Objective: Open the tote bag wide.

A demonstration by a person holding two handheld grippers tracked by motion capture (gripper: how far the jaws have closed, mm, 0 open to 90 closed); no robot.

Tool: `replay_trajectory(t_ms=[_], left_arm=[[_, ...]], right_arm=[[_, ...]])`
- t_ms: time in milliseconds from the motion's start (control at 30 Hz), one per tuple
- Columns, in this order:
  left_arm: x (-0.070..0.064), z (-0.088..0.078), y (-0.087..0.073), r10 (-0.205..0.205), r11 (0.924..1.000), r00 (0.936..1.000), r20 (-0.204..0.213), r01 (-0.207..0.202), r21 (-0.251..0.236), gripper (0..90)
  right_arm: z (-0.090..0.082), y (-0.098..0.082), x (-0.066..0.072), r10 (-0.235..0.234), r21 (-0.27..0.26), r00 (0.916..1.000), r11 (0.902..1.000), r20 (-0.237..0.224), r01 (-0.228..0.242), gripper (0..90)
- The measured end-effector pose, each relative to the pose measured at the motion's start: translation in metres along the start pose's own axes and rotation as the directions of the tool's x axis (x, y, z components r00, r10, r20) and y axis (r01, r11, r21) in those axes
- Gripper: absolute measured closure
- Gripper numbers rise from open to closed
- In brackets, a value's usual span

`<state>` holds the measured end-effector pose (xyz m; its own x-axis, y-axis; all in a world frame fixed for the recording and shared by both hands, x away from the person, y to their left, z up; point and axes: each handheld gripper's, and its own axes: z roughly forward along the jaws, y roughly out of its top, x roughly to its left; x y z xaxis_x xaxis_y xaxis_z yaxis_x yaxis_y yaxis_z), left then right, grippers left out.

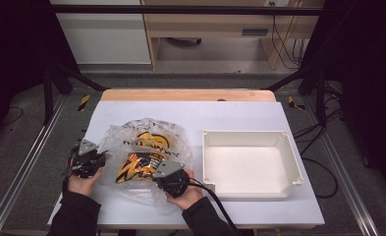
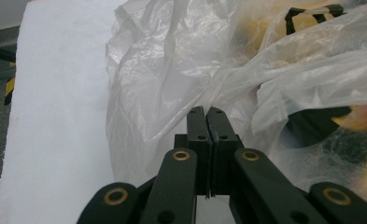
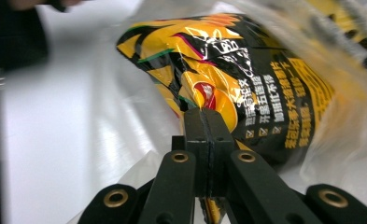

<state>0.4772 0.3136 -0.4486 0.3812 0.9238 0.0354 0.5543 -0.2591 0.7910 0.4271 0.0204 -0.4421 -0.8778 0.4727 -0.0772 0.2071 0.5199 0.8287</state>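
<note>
You can make out columns of yellow Chinese characters on the black-and-yellow snack packet (image 3: 246, 88), too blurred to read; black lettering on the plastic bag (image 1: 149, 140) stays illegible.

Black hand-held gripper (image 2: 206, 112) with brass-ringed screws; dark sleeves (image 1: 75, 216).

White tray (image 1: 292, 147): empty, sits on the right half of the table (image 1: 239, 110), apart from the other items. Table has a white top and a wooden far edge. Behind it: pale wooden cabinet (image 1: 205, 24), dark cables (image 1: 284, 42) hanging.
</note>
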Motion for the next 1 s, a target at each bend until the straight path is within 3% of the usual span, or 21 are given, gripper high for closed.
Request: replay_trajectory(t_ms=[67, 133, 233, 400, 500, 600, 633, 767, 933, 1000], left_arm=[[-0.001, 0.000, 0.000, 0.004, 1.0000, 1.0000, 0.000, -0.004, 0.001, 89.1], [-0.001, 0.000, 0.000, 0.002, 1.0000, 1.0000, 0.002, -0.002, 0.000, 89.1], [-0.001, 0.000, 0.000, 0.002, 1.0000, 1.0000, 0.001, -0.002, 0.000, 89.1], [-0.002, 0.000, 0.000, 0.003, 1.0000, 1.0000, 0.002, -0.003, 0.000, 89.0], [-0.002, 0.000, 0.000, 0.005, 1.0000, 1.0000, 0.003, -0.005, 0.000, 89.0], [-0.001, 0.000, 0.000, 0.007, 1.0000, 1.0000, 0.004, -0.007, 0.003, 89.0], [-0.001, 0.000, 0.000, 0.002, 1.0000, 1.0000, 0.004, -0.002, 0.001, 89.0], [-0.001, 0.000, 0.000, 0.003, 1.0000, 1.0000, 0.002, -0.003, 0.000, 89.0], [-0.001, 0.000, 0.000, 0.003, 1.0000, 1.0000, 0.001, -0.003, -0.002, 89.0], [-0.001, 0.000, 0.000, 0.003, 1.0000, 1.0000, 0.001, -0.003, -0.002, 89.0]], right_arm=[[-0.004, -0.004, 0.003, 0.020, -0.011, 0.9995, 0.9997, -0.026, -0.020, 89.1], [-0.005, -0.008, 0.004, 0.042, -0.028, 0.9981, 0.9987, -0.045, -0.044, 80.8], [-0.011, -0.012, 0.003, 0.051, -0.059, 0.9986, 0.9969, -0.012, -0.052, 71.7], [-0.006, -0.023, 0.004, 0.050, 0.004, 0.9987, 0.9987, -0.005, -0.050, 62.9], [-0.002, -0.027, 0.005, 0.048, 0.024, 0.9988, 0.9985, -0.004, -0.048, 63.3], [0.002, -0.030, 0.006, 0.039, 0.023, 0.9992, 0.9990, 0.002, -0.039, 71.1], [0.001, -0.030, 0.006, 0.033, 0.011, 0.9994, 0.9994, 0.006, -0.033, 79.0], [-0.002, -0.029, 0.007, 0.031, 0.007, 0.9995, 0.9995, 0.008, -0.031, 87.3], [-0.012, -0.023, 0.003, 0.051, -0.029, 0.9987, 0.9983, -0.006, -0.051, 88.5], [-0.023, -0.017, 0.000, 0.065, -0.068, 0.9974, 0.9955, -0.031, -0.067, 88.6]])
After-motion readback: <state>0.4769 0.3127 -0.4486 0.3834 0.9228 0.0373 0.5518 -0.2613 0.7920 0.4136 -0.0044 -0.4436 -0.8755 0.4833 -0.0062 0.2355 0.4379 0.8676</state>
